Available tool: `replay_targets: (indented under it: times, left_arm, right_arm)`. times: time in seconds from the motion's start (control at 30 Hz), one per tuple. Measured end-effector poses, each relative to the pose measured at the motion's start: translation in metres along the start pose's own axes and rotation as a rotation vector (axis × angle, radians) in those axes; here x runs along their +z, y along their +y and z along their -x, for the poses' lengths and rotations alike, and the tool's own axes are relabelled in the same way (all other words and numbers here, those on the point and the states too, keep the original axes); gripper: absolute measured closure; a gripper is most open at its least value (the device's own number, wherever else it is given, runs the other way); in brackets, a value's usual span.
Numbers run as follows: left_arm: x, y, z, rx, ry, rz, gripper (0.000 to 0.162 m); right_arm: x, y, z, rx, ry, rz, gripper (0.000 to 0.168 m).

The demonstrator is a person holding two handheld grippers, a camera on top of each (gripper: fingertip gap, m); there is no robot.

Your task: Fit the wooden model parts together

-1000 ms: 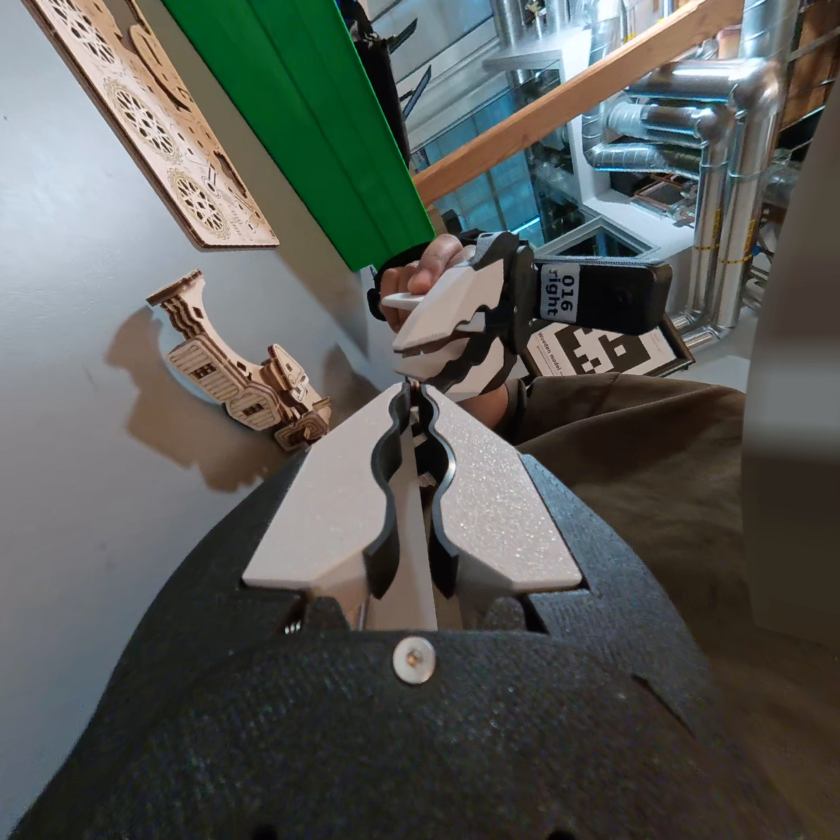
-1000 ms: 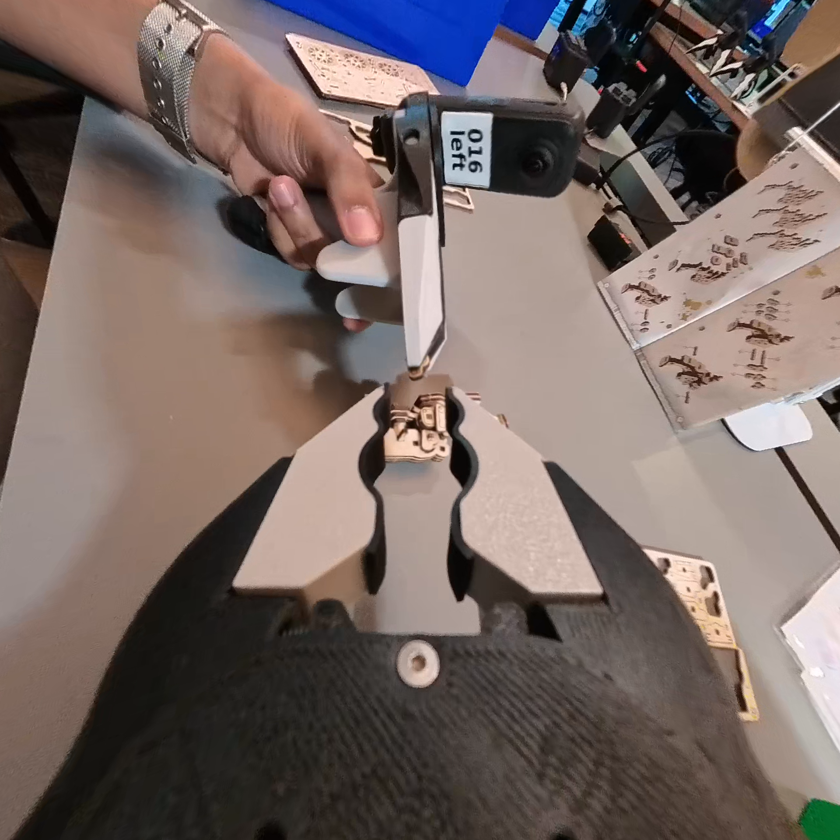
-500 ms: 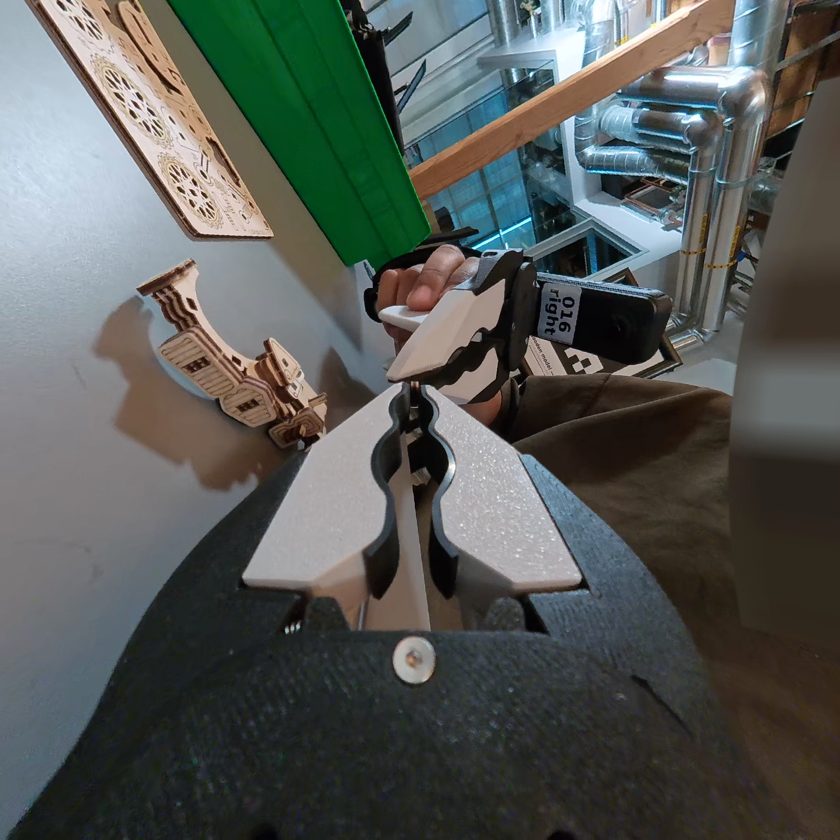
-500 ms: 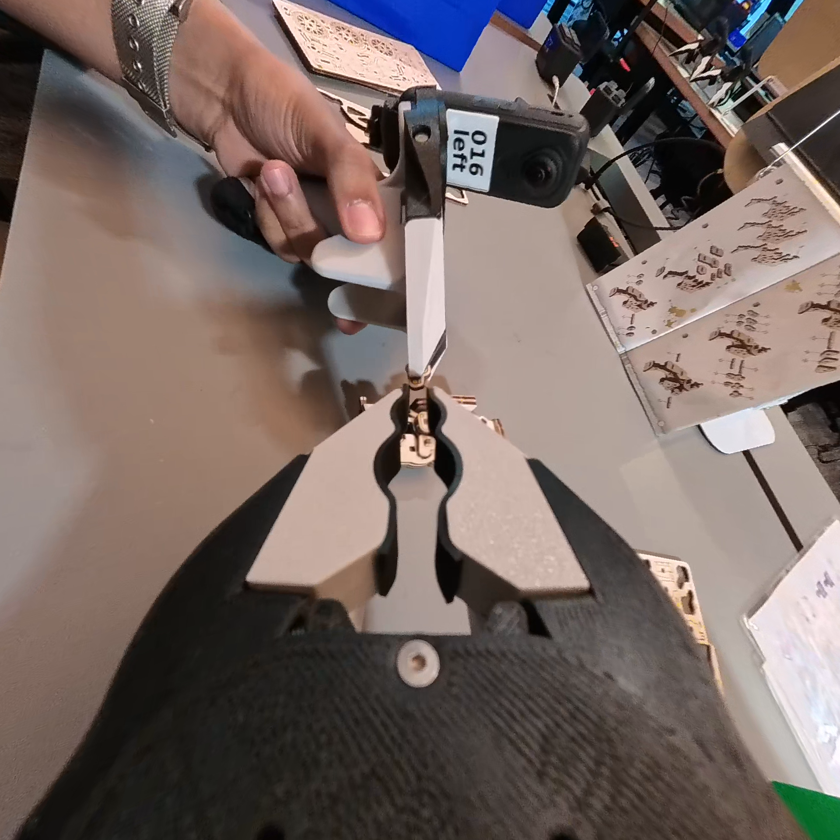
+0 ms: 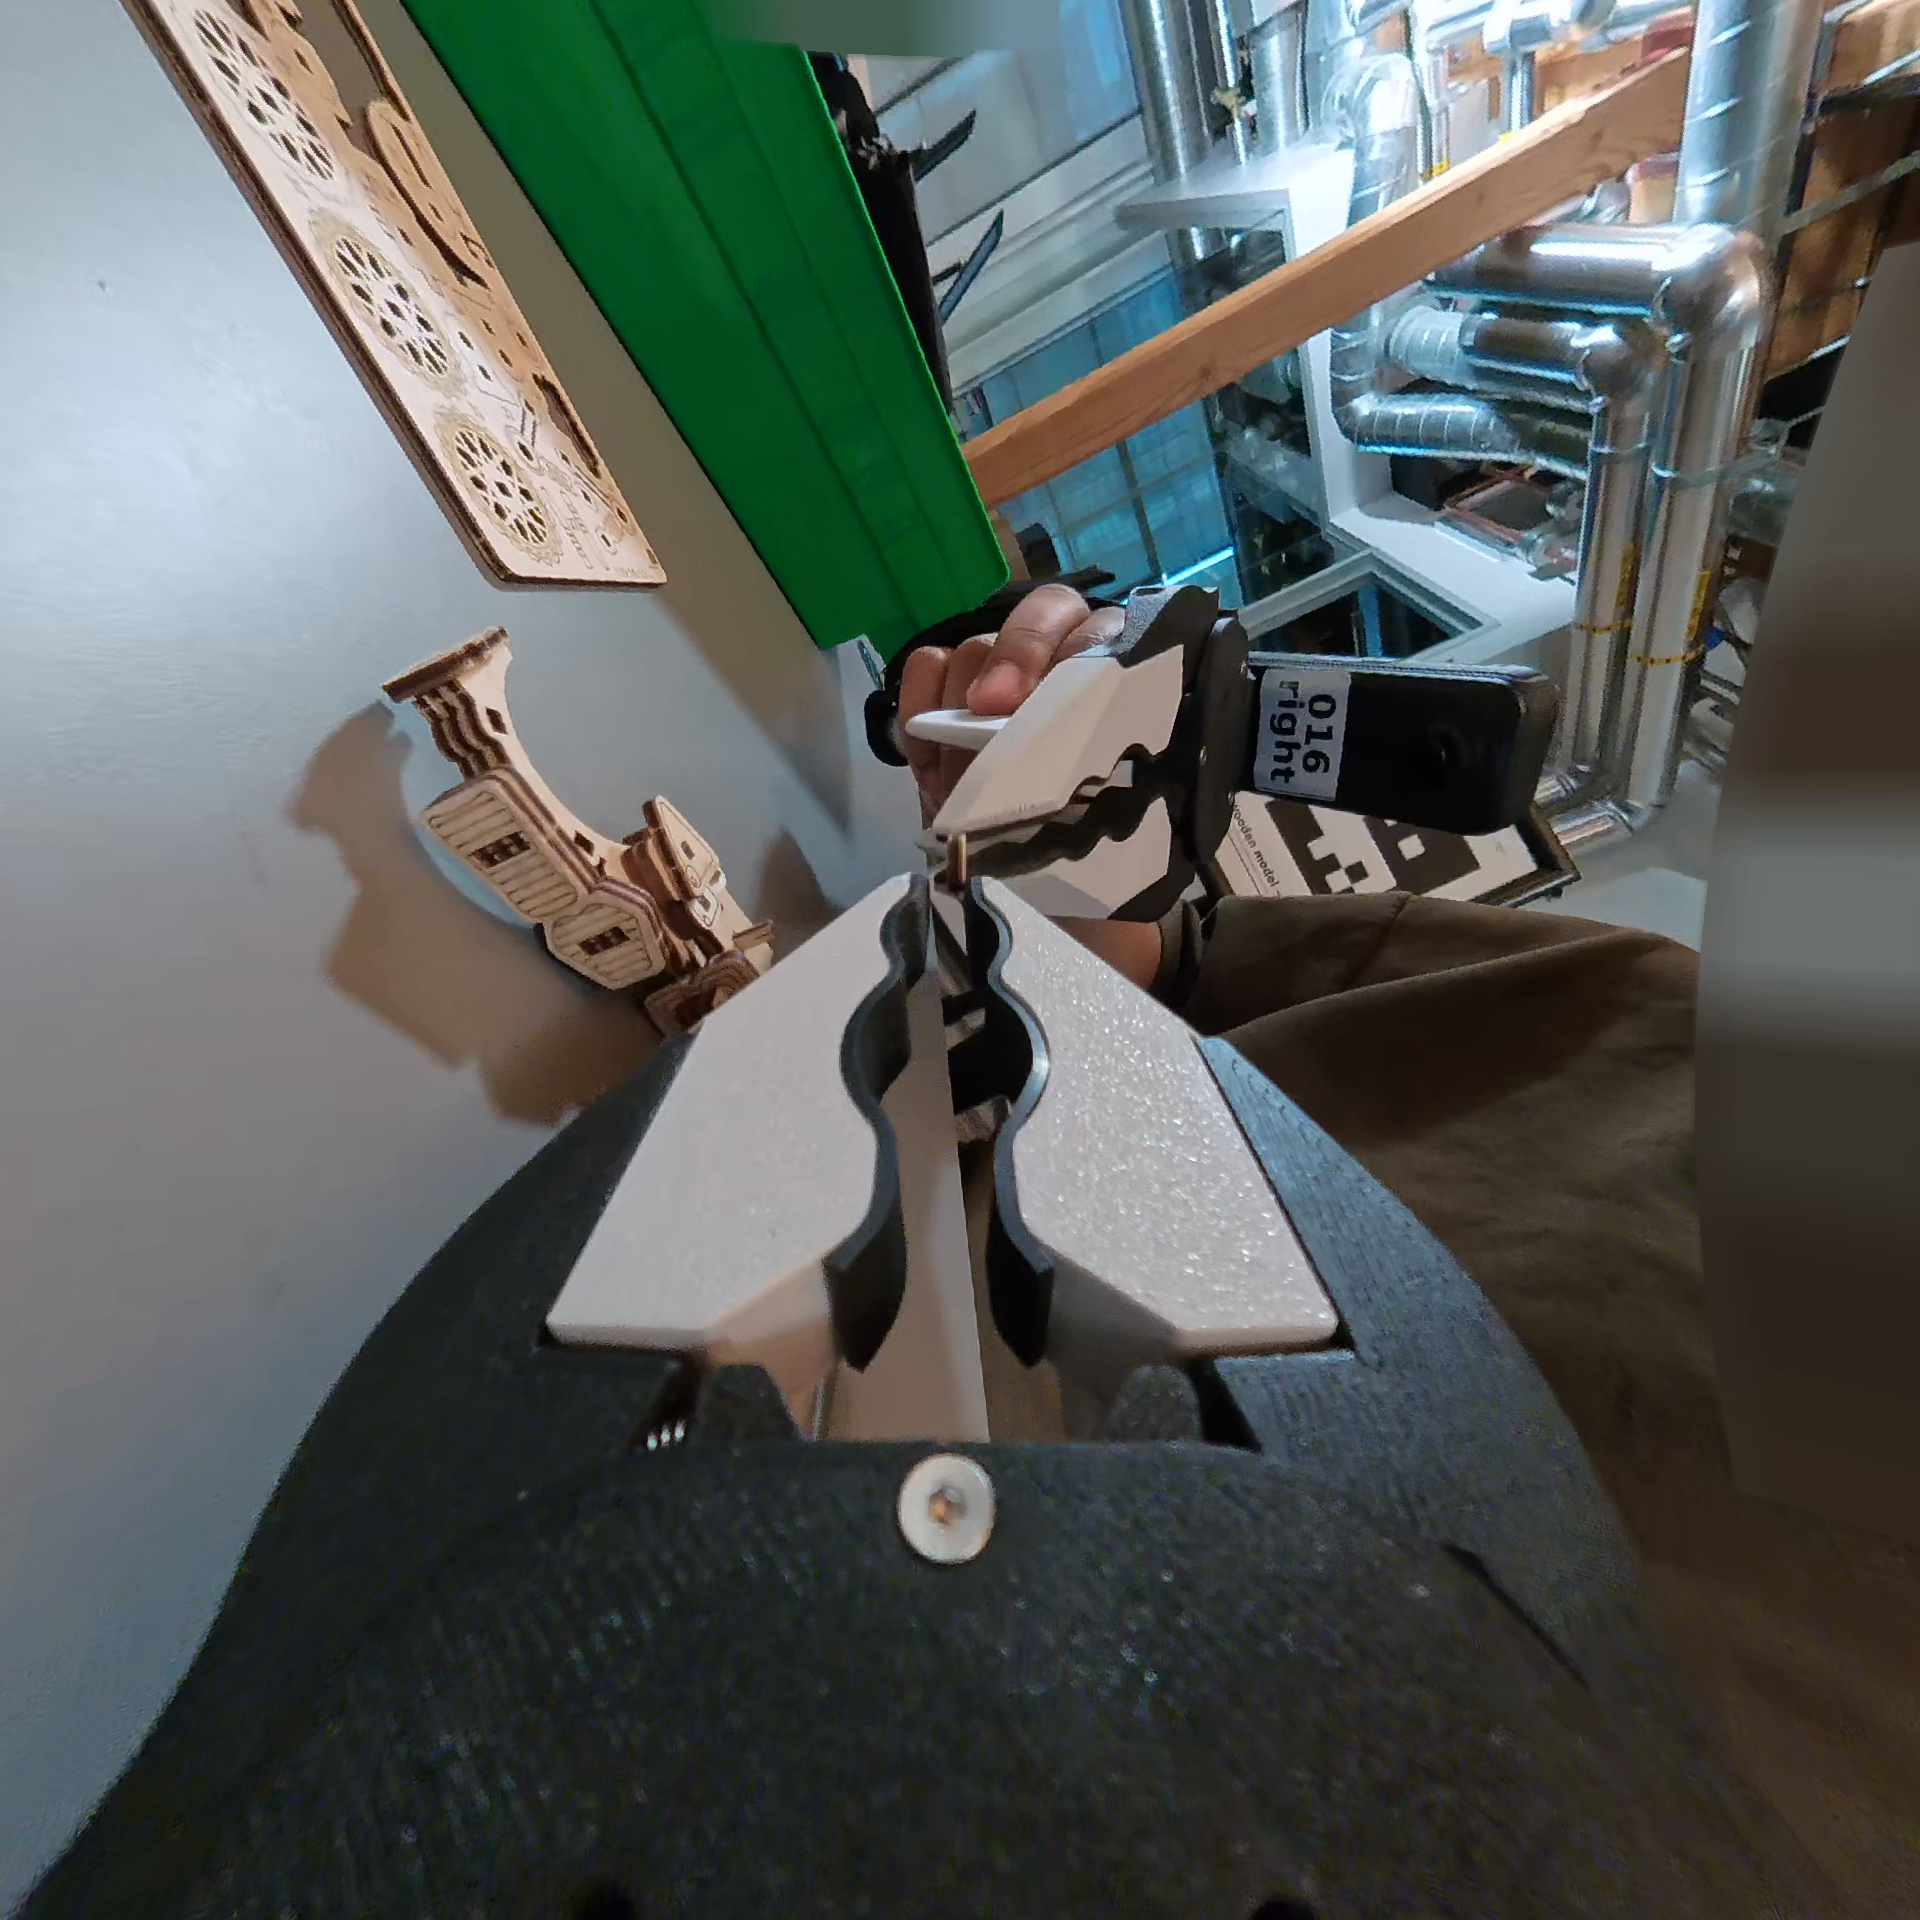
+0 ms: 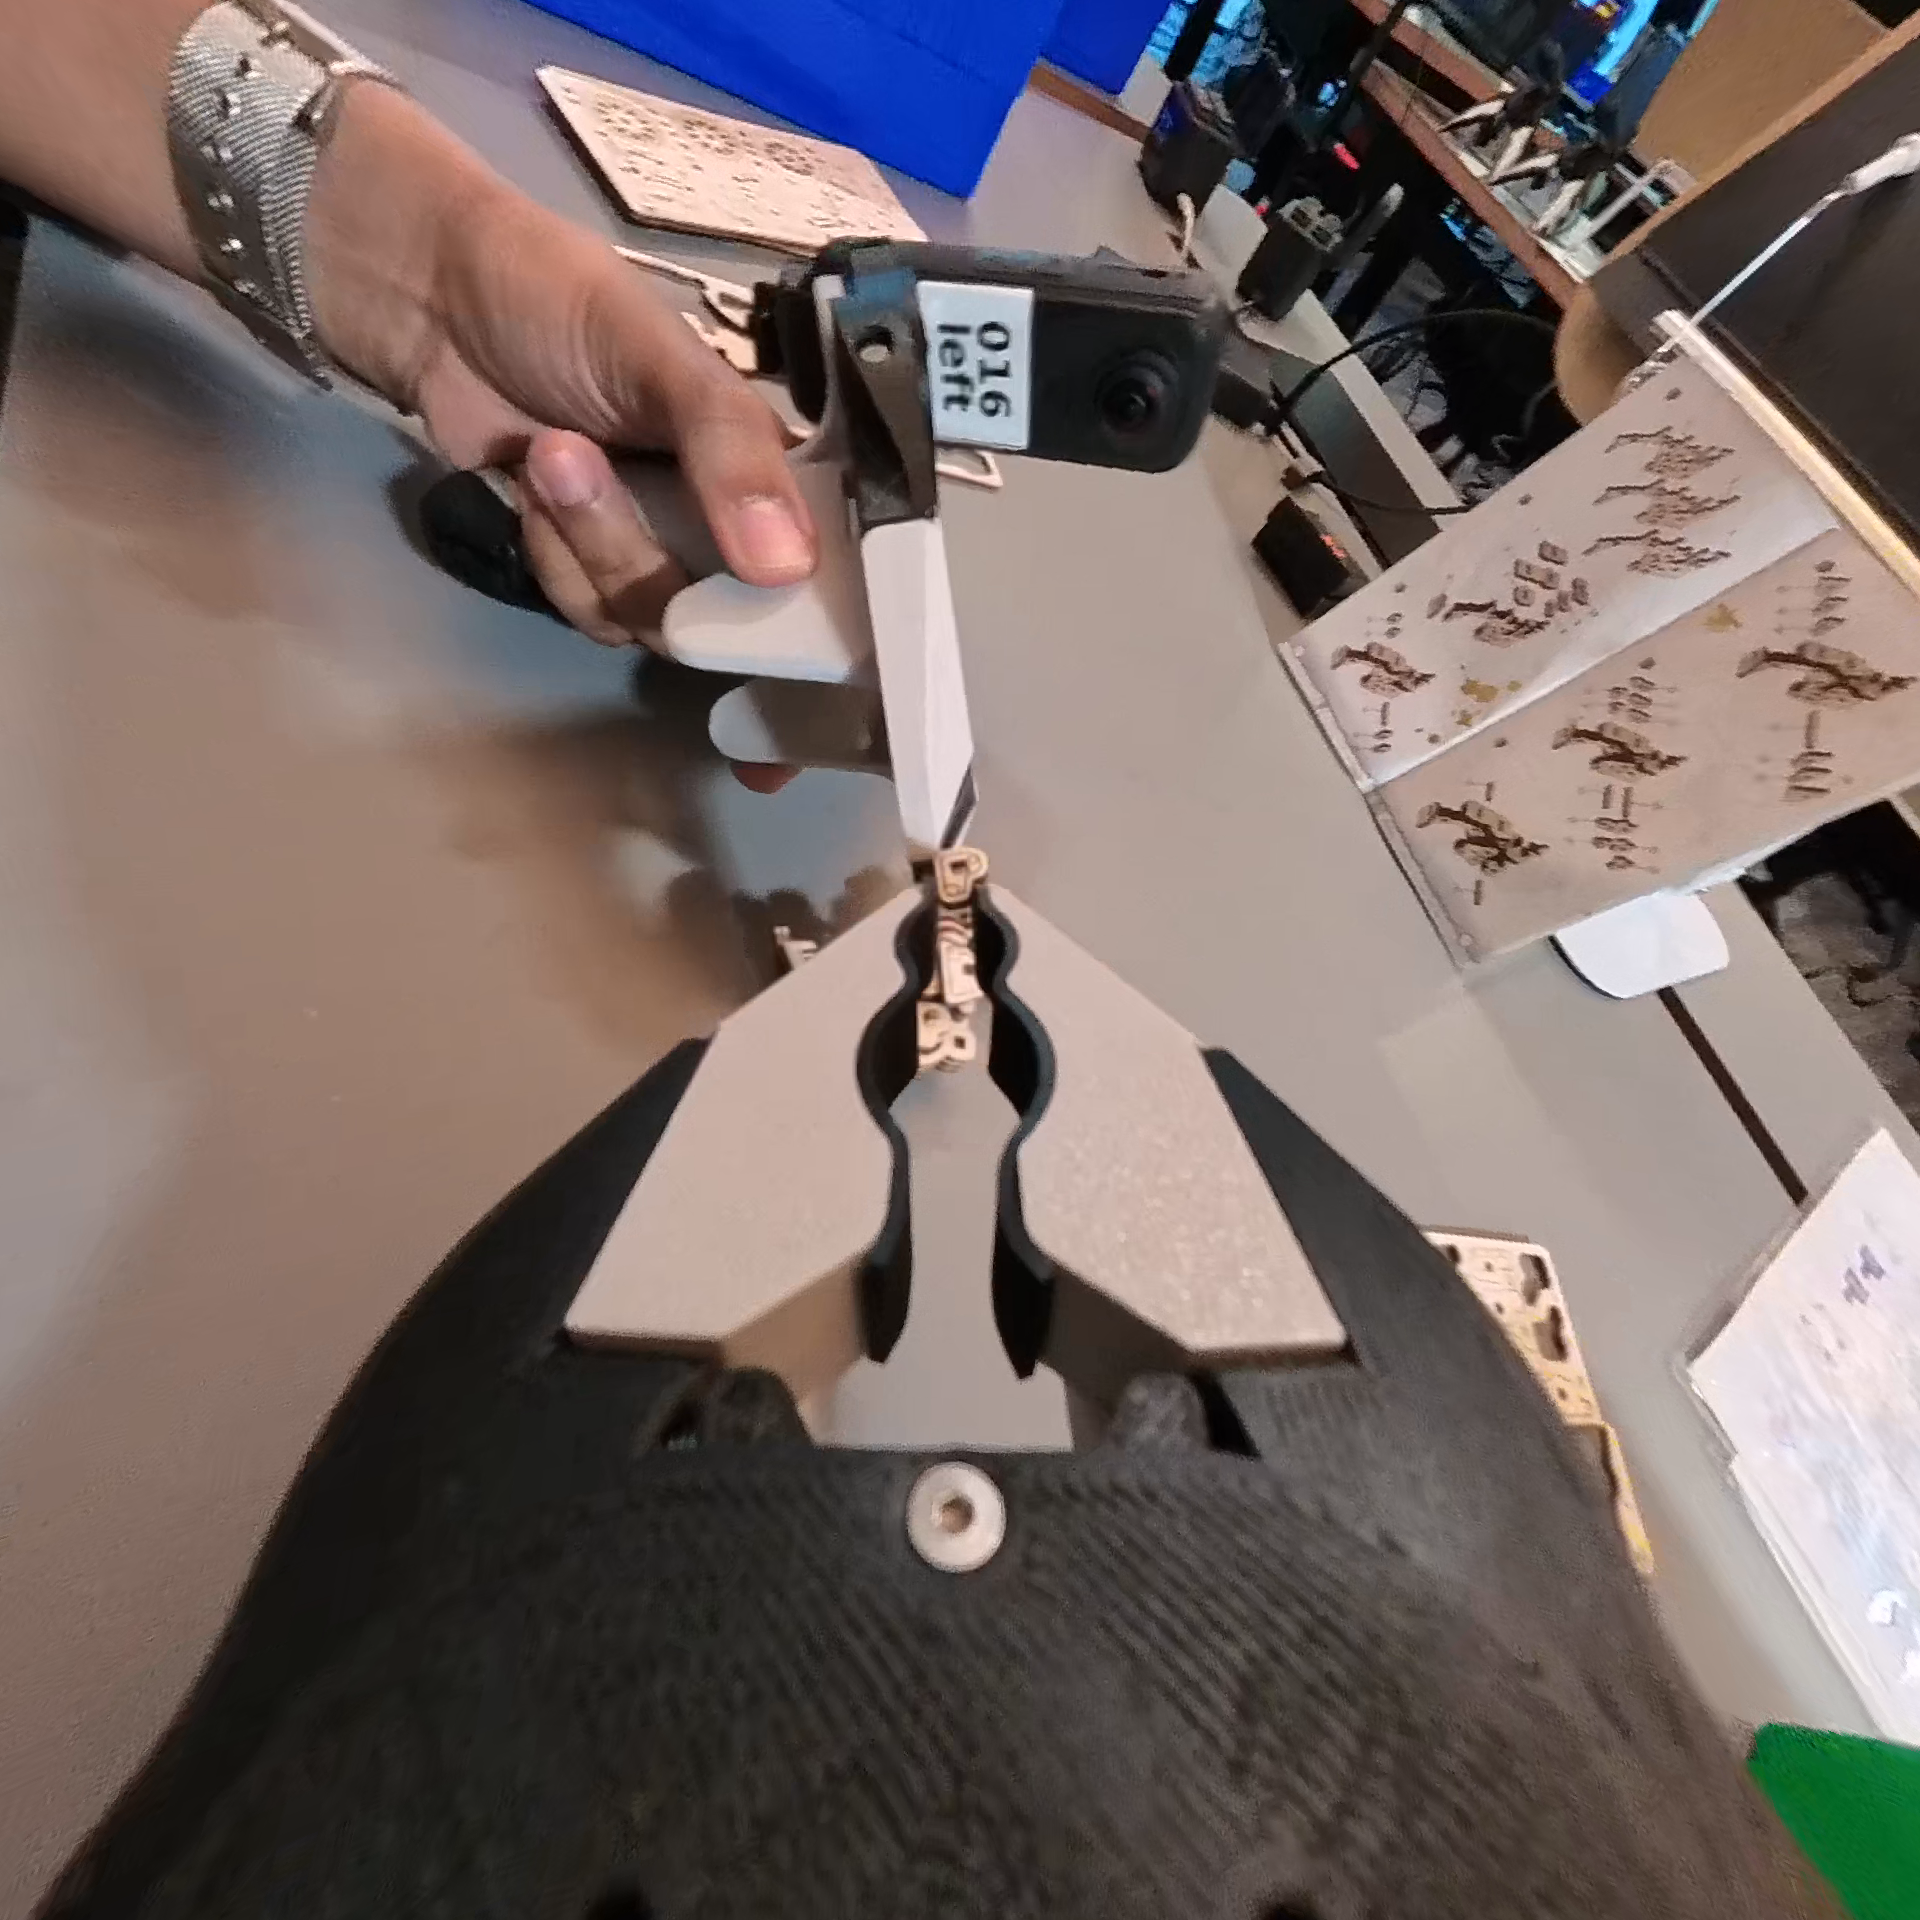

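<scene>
My right gripper point(image 6: 951, 920) is shut on a small wooden sub-assembly point(image 6: 948, 1003), held edge-on above the grey table point(image 6: 312, 935). My left gripper point(image 5: 948, 883) is shut, and a small wooden piece point(image 5: 961, 857) sits at its tips. In the right wrist view the left gripper point(image 6: 940, 821) points down, and that small piece point(image 6: 961, 871) touches the top end of the sub-assembly. In the left wrist view the right gripper point(image 5: 940, 831) meets mine tip to tip. A larger built wooden model section point(image 5: 582, 862) lies on the table to the left.
A laser-cut wooden parts sheet point(image 5: 395, 291) and a green board point(image 5: 727, 312) lie beyond the model section. An instruction booklet point(image 6: 1621, 665) stands propped at right. Another parts sheet point(image 6: 1538, 1320) and papers point(image 6: 1829, 1382) lie near right. A blue board point(image 6: 831, 73) is at the back. Only a small space, under 4 cm, lies between the two pairs of fingers.
The sub-assembly has turned from broadside to edge-on in my right gripper. The left gripper's tip has come down onto its top end. Both grippers stay shut.
</scene>
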State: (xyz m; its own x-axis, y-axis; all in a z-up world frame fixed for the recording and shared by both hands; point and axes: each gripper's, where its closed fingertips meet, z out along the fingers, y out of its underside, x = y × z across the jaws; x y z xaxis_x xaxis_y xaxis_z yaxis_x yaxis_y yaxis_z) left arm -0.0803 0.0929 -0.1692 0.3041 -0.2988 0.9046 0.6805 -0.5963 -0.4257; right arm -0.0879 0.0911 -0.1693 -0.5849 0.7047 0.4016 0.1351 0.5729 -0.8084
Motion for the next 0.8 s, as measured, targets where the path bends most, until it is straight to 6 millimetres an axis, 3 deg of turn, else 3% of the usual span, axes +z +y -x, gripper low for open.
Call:
replay_targets:
  times: [0.23,0.8]
  left_arm:
    - [-0.0008,-0.0014,-0.0019,0.005,0.011,-0.011,0.157]
    - [0.0024,0.0002,-0.0007,0.059,-0.022,-0.002,0.161]
  right_arm:
    - [-0.0015,0.0008,-0.0076,0.038,0.027,-0.001,0.164]
    - [0.0012,0.0014,0.0007,0.104,-0.047,-0.026,0.164]
